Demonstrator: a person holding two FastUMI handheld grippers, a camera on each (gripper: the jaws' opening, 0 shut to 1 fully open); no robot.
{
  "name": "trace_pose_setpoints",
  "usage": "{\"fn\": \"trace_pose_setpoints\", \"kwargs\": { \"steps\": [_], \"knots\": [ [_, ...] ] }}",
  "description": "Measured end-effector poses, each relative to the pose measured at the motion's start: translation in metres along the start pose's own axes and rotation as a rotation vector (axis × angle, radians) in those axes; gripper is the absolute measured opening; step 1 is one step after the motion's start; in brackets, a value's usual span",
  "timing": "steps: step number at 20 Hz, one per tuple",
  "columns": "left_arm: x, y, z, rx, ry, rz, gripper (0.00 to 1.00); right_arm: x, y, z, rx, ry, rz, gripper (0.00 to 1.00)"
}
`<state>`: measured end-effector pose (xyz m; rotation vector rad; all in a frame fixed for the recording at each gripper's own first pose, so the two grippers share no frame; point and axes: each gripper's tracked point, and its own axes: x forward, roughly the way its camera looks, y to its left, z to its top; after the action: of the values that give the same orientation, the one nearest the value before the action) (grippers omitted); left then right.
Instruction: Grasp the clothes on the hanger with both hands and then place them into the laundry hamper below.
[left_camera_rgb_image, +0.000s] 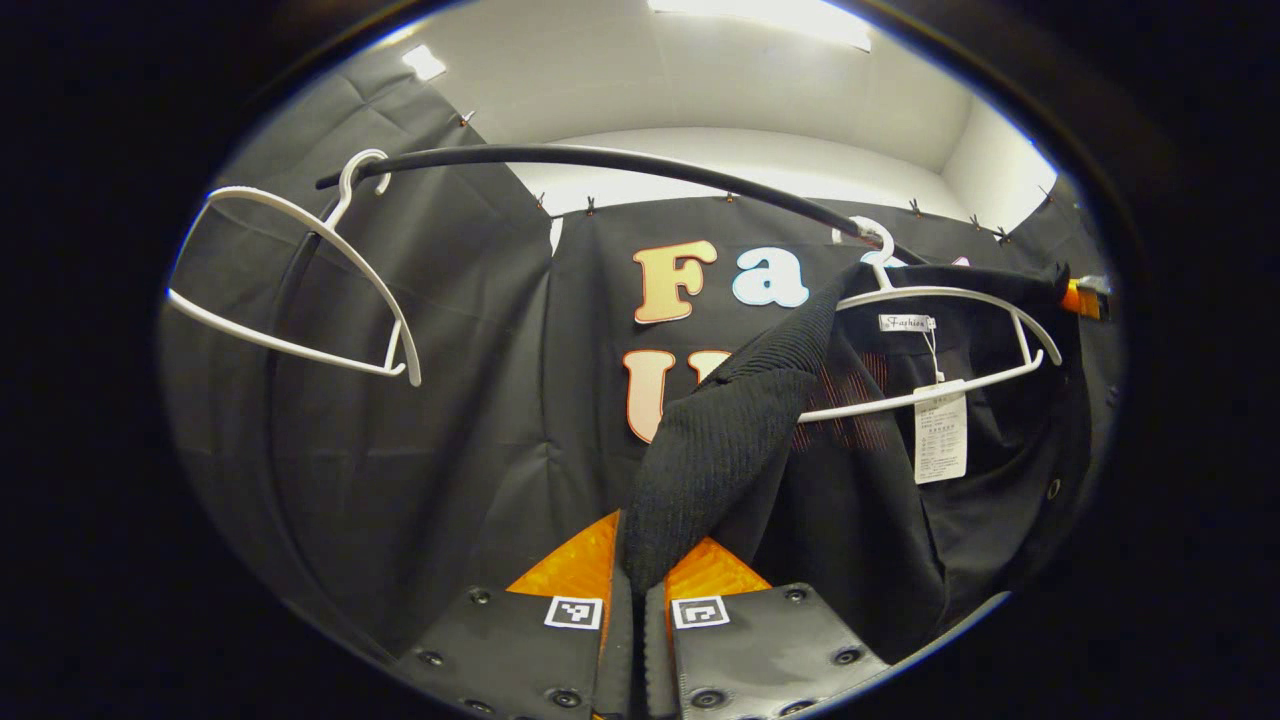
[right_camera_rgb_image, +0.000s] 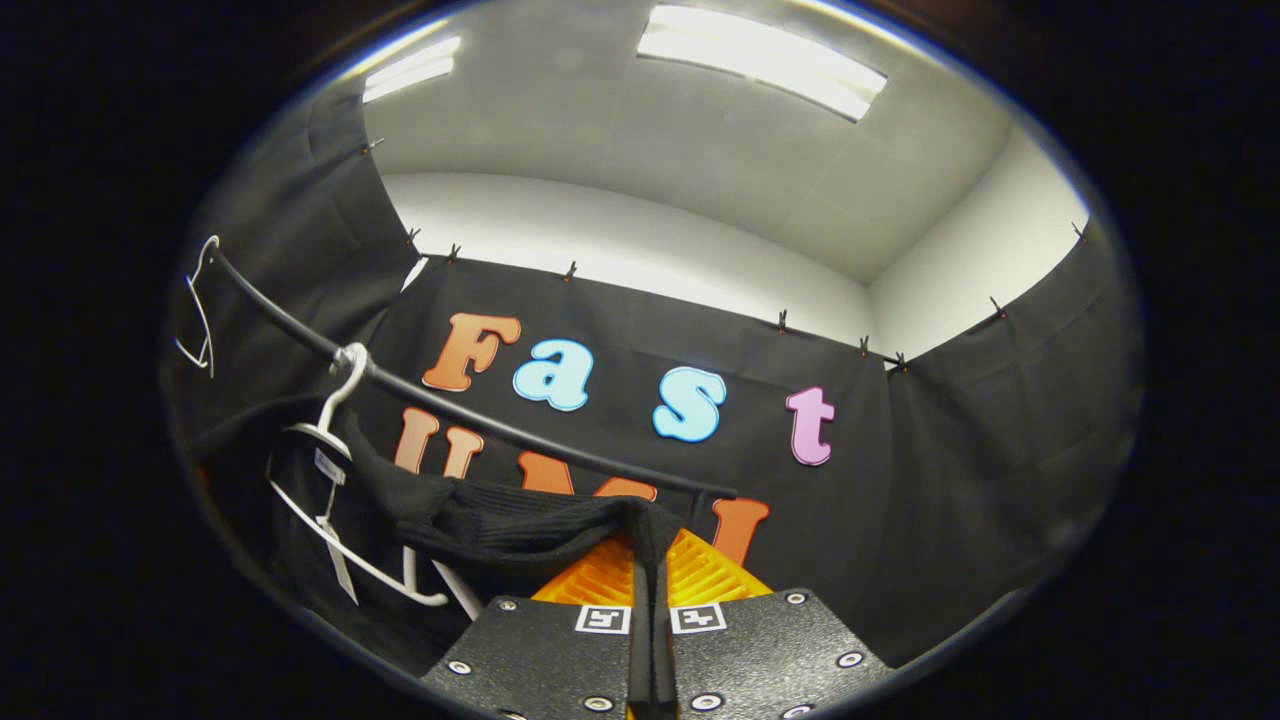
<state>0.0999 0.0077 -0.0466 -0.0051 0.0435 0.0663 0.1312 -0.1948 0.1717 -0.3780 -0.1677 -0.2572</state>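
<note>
I have both grippers, left (left_camera_rgb_image: 636, 590) and right (right_camera_rgb_image: 648, 590), clamped on the black garment (left_camera_rgb_image: 720, 440), part-hung on the white hanger (left_camera_rgb_image: 950, 345) at 2 o'clock. Next: pull it free, lower to hamper.

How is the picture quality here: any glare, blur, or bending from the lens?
Left gripper view: the black clothes rail bows with fisheye distortion; the black knitted garment is sharp, its ribbing visible, but its lower folds merge into shadow. Right gripper view: the ceiling light panel is blown out; the white plastic hanger is sharp.
</note>
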Motion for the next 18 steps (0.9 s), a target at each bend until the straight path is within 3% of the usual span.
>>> {"fn": "trace_pose_setpoints", "kwargs": {
  "steps": [2, 6, 9, 18],
  "knots": [
    [0.000, 0.001, 0.001, -0.010, -0.004, -0.005, 0.09, 0.003, 0.008, -0.037, 0.019, 0.057, 0.007, 0.00],
    [-0.001, 0.000, 0.002, -0.006, -0.006, -0.010, 0.12, 0.000, 0.035, -0.096, 0.079, 0.152, 0.058, 0.00],
    [0.001, 0.003, 0.000, 0.006, -0.004, 0.008, 0.12, -0.005, 0.064, -0.125, 0.102, 0.171, 0.108, 0.01],
    [0.022, 0.013, -0.005, 0.000, 0.038, 0.011, 0.12, -0.090, 0.176, -0.121, 0.165, 0.168, 0.273, 0.01]
  ]
}}
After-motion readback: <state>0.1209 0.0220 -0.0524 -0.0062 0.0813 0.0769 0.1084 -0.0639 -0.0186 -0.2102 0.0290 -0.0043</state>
